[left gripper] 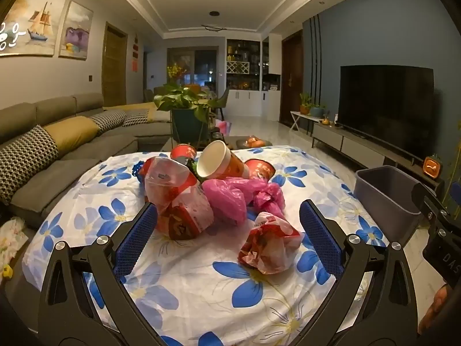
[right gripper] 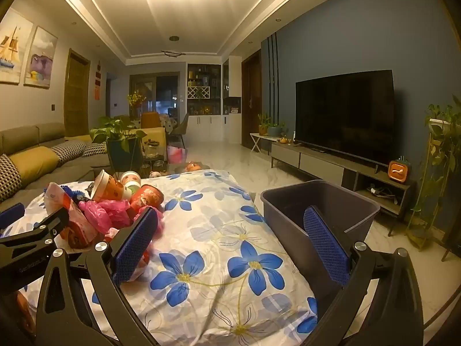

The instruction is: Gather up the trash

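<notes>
1. Both of my tongs are spread wide and carry nothing. From the left wrist, my left gripper (left gripper: pixel 227 236) hangs just short of the trash pile (left gripper: pixel 207 190): a crumpled red-and-white bag (left gripper: pixel 268 245) lies between its fingers, nearer the right one, its long axis slanting away toward the pile. I judge this hand the nearer one for a first pick.
2. Same view: the pile sits on a blue-flowered cloth (left gripper: pixel 201 297); the grey bin (left gripper: pixel 386 193) stands right of the pile, off the cloth's edge, with the sofa (left gripper: pixel 57 144) left of the pile.
3. From the right wrist, my right gripper (right gripper: pixel 230 245) points between pile (right gripper: pixel 115 204) and bin (right gripper: pixel 319 204), over bare cloth (right gripper: pixel 219 259). Beyond the bin stands a TV (right gripper: pixel 345 115).
</notes>
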A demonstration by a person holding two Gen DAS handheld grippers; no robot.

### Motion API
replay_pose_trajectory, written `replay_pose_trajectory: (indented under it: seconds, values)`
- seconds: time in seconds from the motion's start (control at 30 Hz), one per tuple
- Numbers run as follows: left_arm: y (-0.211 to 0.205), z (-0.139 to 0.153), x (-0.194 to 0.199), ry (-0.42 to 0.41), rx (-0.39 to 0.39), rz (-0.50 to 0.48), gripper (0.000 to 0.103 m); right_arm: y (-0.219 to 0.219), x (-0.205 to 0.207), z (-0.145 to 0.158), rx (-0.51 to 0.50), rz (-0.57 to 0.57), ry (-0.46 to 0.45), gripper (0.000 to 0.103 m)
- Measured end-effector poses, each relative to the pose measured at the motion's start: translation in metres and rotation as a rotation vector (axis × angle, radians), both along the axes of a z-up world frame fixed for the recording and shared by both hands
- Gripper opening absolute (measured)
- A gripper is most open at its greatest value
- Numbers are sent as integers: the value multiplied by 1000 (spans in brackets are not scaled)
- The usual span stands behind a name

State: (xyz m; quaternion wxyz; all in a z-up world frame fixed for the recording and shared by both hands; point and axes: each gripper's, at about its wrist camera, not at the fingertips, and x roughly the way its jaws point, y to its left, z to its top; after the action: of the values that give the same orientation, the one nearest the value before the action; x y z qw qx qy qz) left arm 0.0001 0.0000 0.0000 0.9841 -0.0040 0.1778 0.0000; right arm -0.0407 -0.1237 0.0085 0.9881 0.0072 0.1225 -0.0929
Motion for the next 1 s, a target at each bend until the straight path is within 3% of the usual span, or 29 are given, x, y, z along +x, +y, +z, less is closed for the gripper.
replay_pose_trajectory:
  seconds: [0.17, 0.27, 1.0]
  values:
    - [9, 1, -1, -8, -40, -7, 97, -1, -1, 1, 5, 0, 1, 98]
    - [1, 4, 0, -5, -13, 0, 97, -1, -1, 1, 6, -1, -1, 98]
    - [-1, 6, -7, -24, -20, -4, 97, 1, -3, 3, 4, -4, -13, 98]
